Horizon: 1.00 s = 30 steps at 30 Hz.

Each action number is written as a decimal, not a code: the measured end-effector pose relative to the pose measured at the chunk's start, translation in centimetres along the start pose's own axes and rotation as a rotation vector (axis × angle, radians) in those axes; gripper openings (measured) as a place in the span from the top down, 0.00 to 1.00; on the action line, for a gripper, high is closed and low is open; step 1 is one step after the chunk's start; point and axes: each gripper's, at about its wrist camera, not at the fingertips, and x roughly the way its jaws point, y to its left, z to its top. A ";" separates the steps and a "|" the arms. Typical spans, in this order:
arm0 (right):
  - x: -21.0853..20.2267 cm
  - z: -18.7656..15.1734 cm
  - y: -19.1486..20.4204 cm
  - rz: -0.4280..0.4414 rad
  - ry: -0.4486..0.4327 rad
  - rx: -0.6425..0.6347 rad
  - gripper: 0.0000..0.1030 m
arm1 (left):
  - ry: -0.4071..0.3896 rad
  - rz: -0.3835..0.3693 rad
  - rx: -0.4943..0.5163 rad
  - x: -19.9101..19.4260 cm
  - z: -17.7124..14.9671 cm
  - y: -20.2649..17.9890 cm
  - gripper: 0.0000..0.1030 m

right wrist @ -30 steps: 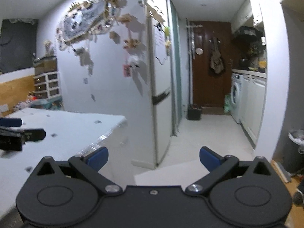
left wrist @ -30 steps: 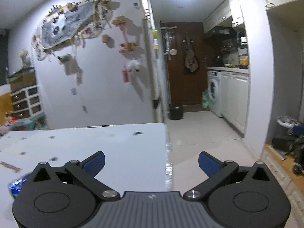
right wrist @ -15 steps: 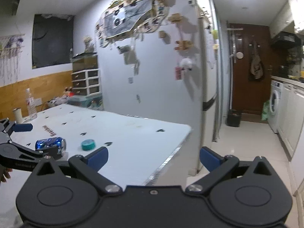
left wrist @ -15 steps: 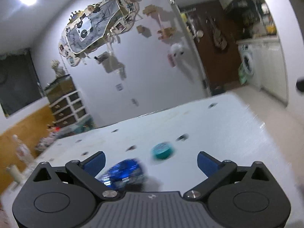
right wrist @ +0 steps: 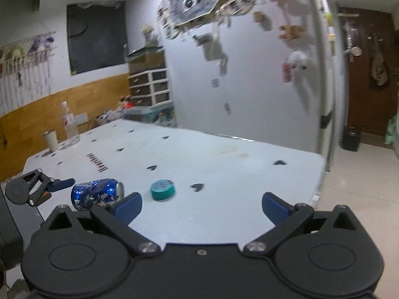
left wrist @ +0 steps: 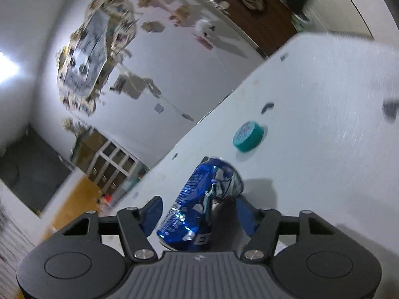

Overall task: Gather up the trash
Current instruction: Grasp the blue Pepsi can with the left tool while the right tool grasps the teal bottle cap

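Note:
A dented blue drink can lies on its side on the white table. My left gripper is rolled over at table height with the can between its blue fingers. Its jaws are closing, and a thin gap still shows beside each pad. From the right wrist view the same can lies at the near left, with one left finger beside it. A teal round lid-like disc sits just beyond the can. My right gripper hovers open over the table's near side, holding nothing.
A plastic bottle and a pale cup stand at the table's far left. White drawers stand against the back wall. The table's right edge drops to a tiled floor by the fridge, with a black bin near the door.
My left gripper rolled, dropped towards the table and closed in until the can sits between its narrowing jaws. The right wrist view swung left from the hallway onto the table.

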 end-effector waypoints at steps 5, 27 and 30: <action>4.7 1.3 1.1 0.043 0.053 0.008 0.02 | 0.000 0.024 0.067 1.9 -0.4 -0.2 0.45; 17.7 0.4 3.4 0.111 0.200 -0.013 0.25 | -0.053 -0.190 -0.398 2.6 -0.8 5.6 0.72; 17.9 0.5 3.1 0.130 0.192 0.039 0.25 | -0.052 -0.209 -0.493 2.8 -1.6 6.7 0.73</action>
